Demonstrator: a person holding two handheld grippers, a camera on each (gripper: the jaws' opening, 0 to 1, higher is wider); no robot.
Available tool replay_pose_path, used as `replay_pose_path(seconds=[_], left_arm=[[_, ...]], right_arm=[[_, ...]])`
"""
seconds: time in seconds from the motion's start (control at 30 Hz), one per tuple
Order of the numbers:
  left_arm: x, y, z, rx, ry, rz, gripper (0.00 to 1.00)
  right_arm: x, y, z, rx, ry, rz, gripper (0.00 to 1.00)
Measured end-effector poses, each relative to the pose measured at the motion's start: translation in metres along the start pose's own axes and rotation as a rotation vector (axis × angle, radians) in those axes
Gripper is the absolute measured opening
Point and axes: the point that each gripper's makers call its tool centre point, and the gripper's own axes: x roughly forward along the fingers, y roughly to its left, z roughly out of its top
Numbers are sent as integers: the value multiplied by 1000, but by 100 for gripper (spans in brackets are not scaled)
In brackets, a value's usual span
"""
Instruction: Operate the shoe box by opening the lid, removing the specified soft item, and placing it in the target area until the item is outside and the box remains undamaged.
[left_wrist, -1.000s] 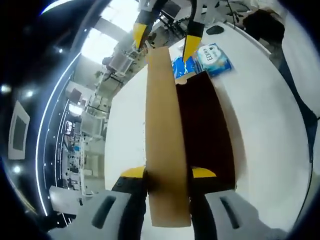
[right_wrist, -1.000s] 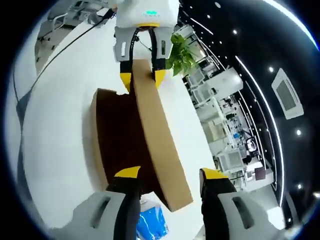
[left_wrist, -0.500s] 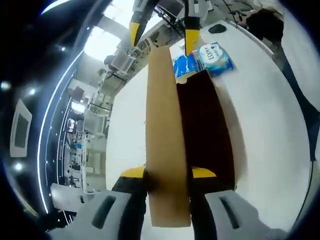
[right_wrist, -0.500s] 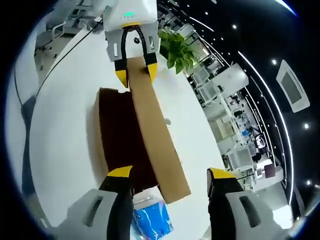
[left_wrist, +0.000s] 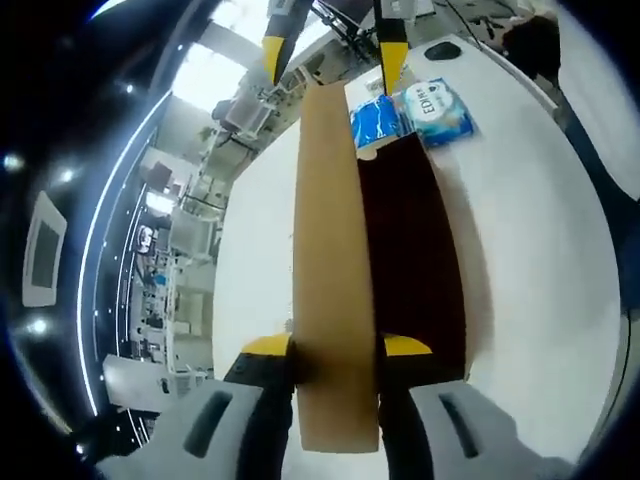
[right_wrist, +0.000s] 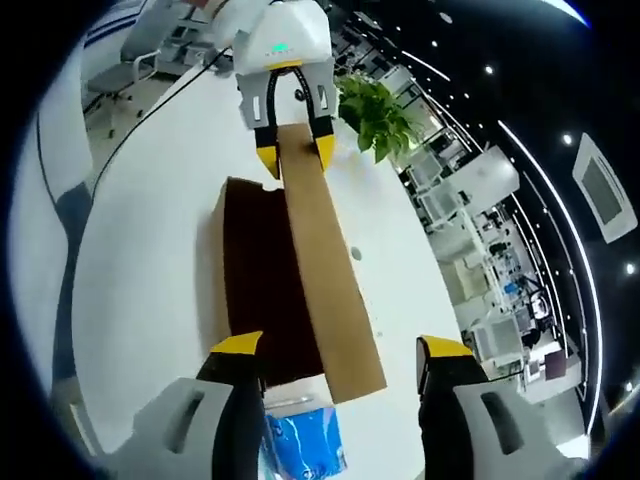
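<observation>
The brown cardboard shoe box lid (left_wrist: 332, 270) stands raised on edge over the dark box interior (left_wrist: 412, 250). My left gripper (left_wrist: 335, 347) is shut on the lid's near end. At the lid's far end my right gripper (left_wrist: 330, 48) hangs open, its yellow tips apart. In the right gripper view, my right gripper (right_wrist: 340, 348) is open, with the lid's (right_wrist: 325, 270) near end lying between its jaws without touching them. The left gripper (right_wrist: 294, 155) holds the far end of the lid. The box interior (right_wrist: 262, 275) looks dark brown; no item shows inside.
A blue tissue pack (left_wrist: 418, 112) lies on the white table (left_wrist: 540, 220) just beyond the box, also the tissue pack (right_wrist: 298, 447) between my right jaws. A green plant (right_wrist: 375, 115) stands at the table's far side. Office desks lie beyond.
My right gripper has drawn back a little from the lid's end, its jaws spread slightly wider. The left gripper keeps its hold and the lid stays raised.
</observation>
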Motion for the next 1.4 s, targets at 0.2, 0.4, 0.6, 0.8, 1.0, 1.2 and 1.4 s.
replay_pose_path(seconds=[0.2,0.4,0.6,0.8,1.0,1.2,1.4], left_arm=[[0,-6,1,-11,8,11,31],[-3,-10,2,-17,12,10,31],[-4,-12,4,-22,3,8,31],[-5,-13,5,-25,-6,9,31],[-8,-15,6,-28,-11,11,31],[-8,-17,5,-23,-16,18,31],[-7,-20,5,-21,-13,28,31]], right_arm=[[17,-6,1,-59,-8,25,60],[25,-7,3,-80,-15,39,58],[29,-4,1,-117,-6,51,53],[32,4,3,-148,-6,67,44],[31,6,4,-140,-6,63,41],[30,18,2,-112,-21,81,29],[29,22,1,-134,-18,70,29]])
